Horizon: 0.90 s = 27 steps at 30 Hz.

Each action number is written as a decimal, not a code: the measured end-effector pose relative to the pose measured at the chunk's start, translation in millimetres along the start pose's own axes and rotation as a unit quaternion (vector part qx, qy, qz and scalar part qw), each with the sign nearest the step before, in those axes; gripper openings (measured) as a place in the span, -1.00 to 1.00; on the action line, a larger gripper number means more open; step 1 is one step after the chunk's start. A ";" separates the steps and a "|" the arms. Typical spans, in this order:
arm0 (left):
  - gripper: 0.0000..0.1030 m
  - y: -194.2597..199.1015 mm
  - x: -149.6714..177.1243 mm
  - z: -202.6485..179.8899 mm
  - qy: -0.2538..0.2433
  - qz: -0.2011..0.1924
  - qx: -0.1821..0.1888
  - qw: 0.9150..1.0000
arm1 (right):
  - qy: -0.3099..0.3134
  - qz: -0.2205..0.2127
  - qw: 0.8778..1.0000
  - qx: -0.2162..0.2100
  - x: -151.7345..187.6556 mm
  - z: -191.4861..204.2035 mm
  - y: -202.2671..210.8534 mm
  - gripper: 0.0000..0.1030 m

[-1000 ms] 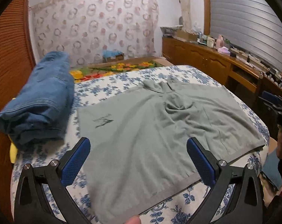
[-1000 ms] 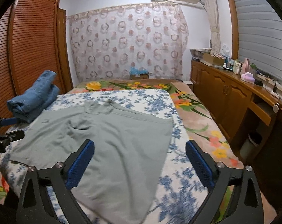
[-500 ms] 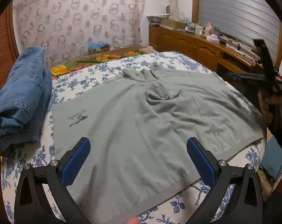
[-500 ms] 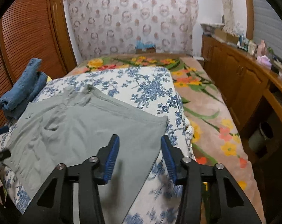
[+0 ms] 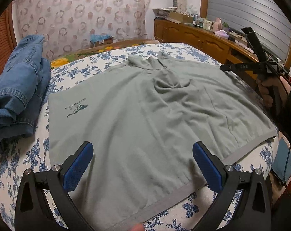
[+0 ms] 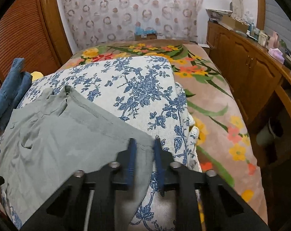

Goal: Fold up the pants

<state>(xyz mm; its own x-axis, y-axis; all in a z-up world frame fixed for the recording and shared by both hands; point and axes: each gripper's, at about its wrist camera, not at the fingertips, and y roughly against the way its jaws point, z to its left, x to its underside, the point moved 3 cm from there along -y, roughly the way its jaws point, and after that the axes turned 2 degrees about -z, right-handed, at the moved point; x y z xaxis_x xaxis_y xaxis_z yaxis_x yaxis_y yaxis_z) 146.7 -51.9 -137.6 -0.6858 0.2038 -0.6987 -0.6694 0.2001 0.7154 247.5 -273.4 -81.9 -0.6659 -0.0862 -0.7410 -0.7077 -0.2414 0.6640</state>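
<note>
Grey-green pants [image 5: 145, 111] lie spread flat on the bed, with a dark logo [image 5: 77, 109] near the left edge and the waistband at the near edge. My left gripper [image 5: 143, 165] is open above the waistband, touching nothing. My right gripper [image 6: 144, 154] is nearly shut, its blue pads either side of the pants' far right corner [image 6: 143, 146]; a narrow gap still shows between them. It also shows in the left wrist view [image 5: 260, 73], held by a hand at the right edge of the pants [image 6: 58, 140].
The bed has a blue-and-white floral cover [image 6: 141, 88] over a flowered blanket [image 6: 208, 104]. Folded blue jeans [image 5: 18, 90] lie on the left side. A wooden cabinet [image 6: 247, 67] with clutter runs along the right wall. A louvred wardrobe [image 6: 20, 28] stands to the left.
My right gripper has gone from wide open to nearly shut and has dropped to the pants' right corner. My left gripper has stayed open, moving slightly nearer the waistband.
</note>
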 end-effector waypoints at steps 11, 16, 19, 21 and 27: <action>1.00 3.0 2.8 8.9 0.013 -0.003 -0.001 1.000 | 0.005 -0.032 0.999 0.042 5.8 -14.4 17.6 -0.90; 1.00 21.3 8.0 18.7 0.026 -0.018 -0.003 0.999 | 0.025 -0.059 0.997 0.048 10.4 -1.9 46.7 -0.50; 1.00 33.0 13.4 28.3 0.039 -0.026 -0.001 0.999 | 0.033 -0.077 0.996 0.034 19.0 14.9 56.6 -0.22; 0.97 40.4 20.0 36.0 0.048 -0.028 -0.004 0.998 | 0.038 -0.083 0.996 0.016 25.8 26.6 60.9 -0.14; 0.63 51.6 35.5 53.1 0.066 -0.020 -0.012 0.998 | 0.063 -0.097 0.993 -0.034 62.1 65.5 88.5 0.01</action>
<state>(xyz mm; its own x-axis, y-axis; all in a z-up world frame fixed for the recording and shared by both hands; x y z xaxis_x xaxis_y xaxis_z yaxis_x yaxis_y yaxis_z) 103.0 16.5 -125.5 -0.6890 0.0679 -0.7216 -0.7025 0.1821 0.6880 128.0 -236.8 -62.7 -0.4805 -0.1506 -0.8640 -0.7996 -0.3294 0.5021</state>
